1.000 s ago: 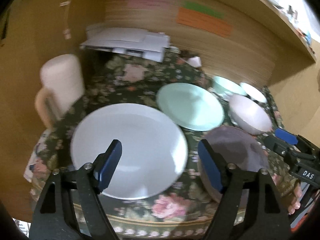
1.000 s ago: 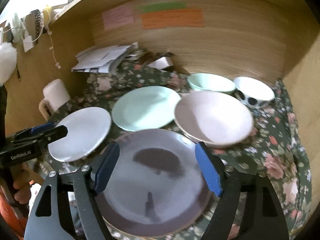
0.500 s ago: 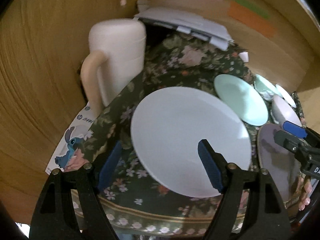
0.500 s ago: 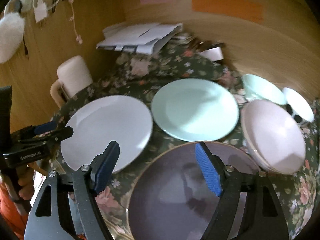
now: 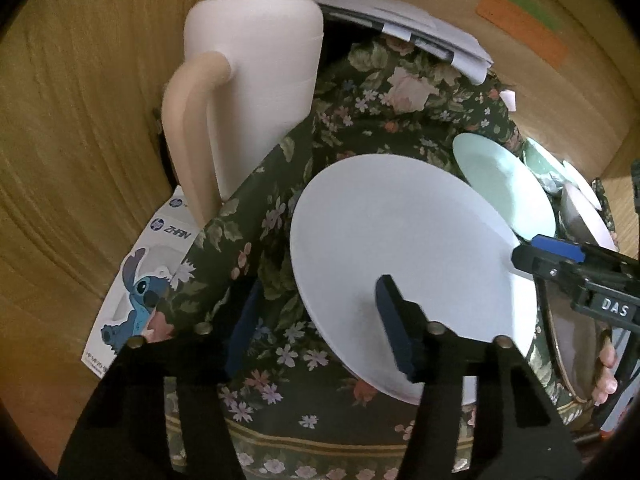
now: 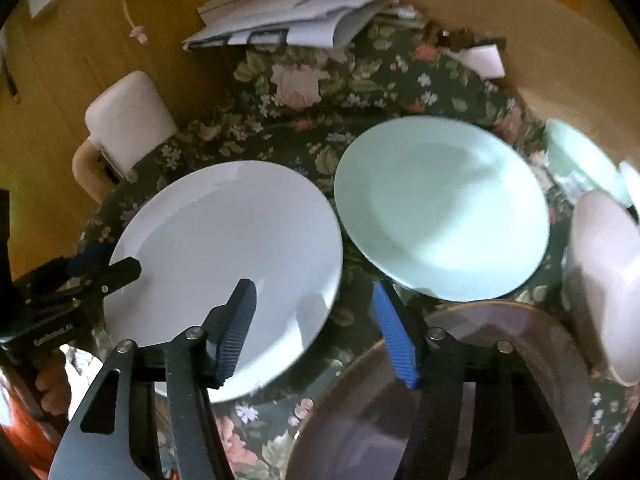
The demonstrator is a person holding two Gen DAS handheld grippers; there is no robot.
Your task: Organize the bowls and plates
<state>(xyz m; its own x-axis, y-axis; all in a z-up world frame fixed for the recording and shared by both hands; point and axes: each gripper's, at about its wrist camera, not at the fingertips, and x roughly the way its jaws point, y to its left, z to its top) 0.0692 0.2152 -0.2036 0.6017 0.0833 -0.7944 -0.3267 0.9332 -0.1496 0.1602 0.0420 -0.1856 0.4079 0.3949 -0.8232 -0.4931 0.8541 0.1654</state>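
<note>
1. Left gripper (image 5: 320, 320) is low at the white plate (image 6: 224, 272), fingers spread wide: one pad lies over the plate's near rim, the other sits outside it over the floral cloth (image 5: 360, 120). Nothing pinched yet.
2. Right gripper (image 6: 316, 328) hovers with its fingers spread too, straddling the gap between the white plate and the dark plate (image 6: 460, 392).
3. The mint plate (image 6: 440, 208) lies just beyond, its edge close to the white one; bowls sit further right.
4. Risk, I'd say: a thin rim flat on soft cloth. Close too shallow and the plate could skid into the mint plate, or tip out on the lift.
5. Against half a second ago, the left gripper has dropped closer and swung left; the white mug (image 5: 256, 80) looms larger.
</note>
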